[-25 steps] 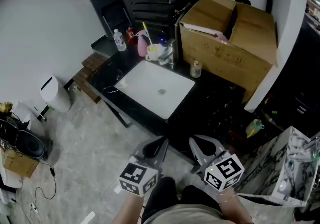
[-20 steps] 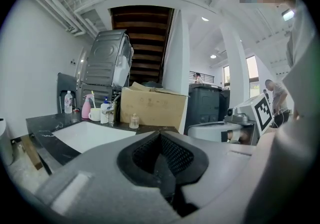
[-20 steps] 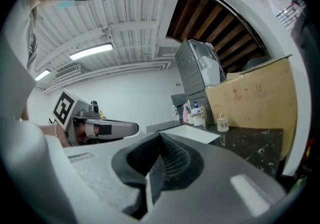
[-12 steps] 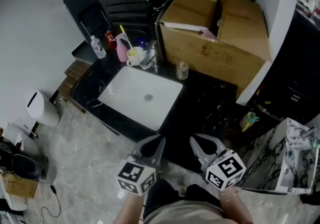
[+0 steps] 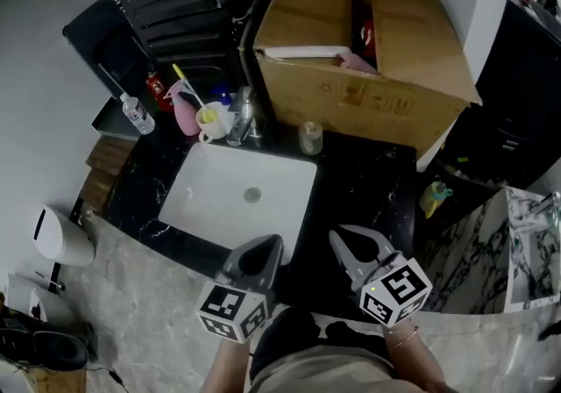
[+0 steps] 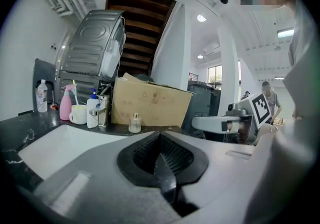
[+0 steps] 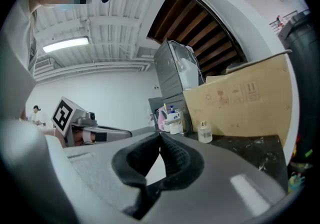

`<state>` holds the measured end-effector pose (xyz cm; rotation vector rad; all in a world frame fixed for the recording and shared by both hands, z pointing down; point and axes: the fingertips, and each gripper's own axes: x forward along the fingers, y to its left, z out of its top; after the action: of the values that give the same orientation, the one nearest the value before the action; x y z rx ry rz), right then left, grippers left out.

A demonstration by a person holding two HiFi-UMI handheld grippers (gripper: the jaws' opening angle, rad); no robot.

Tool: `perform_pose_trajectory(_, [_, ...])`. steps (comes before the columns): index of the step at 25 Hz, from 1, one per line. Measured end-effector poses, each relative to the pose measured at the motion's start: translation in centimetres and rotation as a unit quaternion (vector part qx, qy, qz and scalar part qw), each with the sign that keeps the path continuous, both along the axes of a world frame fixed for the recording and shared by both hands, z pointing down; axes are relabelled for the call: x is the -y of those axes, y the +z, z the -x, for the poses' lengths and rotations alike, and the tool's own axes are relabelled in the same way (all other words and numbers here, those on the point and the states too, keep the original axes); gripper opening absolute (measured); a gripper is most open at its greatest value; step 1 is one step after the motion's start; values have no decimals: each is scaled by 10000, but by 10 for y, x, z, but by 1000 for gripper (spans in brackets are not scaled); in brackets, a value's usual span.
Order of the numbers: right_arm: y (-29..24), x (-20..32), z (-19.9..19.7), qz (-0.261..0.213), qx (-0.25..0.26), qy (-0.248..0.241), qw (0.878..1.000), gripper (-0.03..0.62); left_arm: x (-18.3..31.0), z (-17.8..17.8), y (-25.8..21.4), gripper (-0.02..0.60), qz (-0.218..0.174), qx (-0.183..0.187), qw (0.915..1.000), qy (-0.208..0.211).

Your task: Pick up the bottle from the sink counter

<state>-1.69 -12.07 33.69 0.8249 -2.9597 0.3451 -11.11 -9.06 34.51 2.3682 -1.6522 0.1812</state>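
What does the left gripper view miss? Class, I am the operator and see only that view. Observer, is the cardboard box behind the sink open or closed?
Observer: Open. The head view looks down into the box and shows something red inside.
Operator: Is anything on the floor at the left?
Observer: Yes. A white bin stands on the floor past the left end of the counter.
Operator: I see my right gripper only from the side. Are its jaws apart?
Observer: No. In its own view the right gripper has its jaws shut, with nothing between them.
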Motion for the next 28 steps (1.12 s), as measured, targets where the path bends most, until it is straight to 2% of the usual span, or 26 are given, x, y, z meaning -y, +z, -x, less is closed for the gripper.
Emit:
perform_pose_trajectory(10, [3, 57, 49, 55, -186, 740, 9971, 3, 64, 54, -2, 5, -1, -175, 9980, 604])
perform_pose_trajectory(16, [4, 78, 71, 49, -237, 1052, 9942, 3, 90, 58, 5, 5, 92, -310, 9927, 1164])
perform_pose_trajectory(19, [8, 84, 80, 97, -256, 1185, 9926, 3, 99, 59, 10, 5, 139, -235, 9896, 1413])
perform_pose_trajectory(28, [18, 90, 79, 234, -415, 1579, 9863, 3, 115, 64, 24, 5, 291, -354, 9831, 1771])
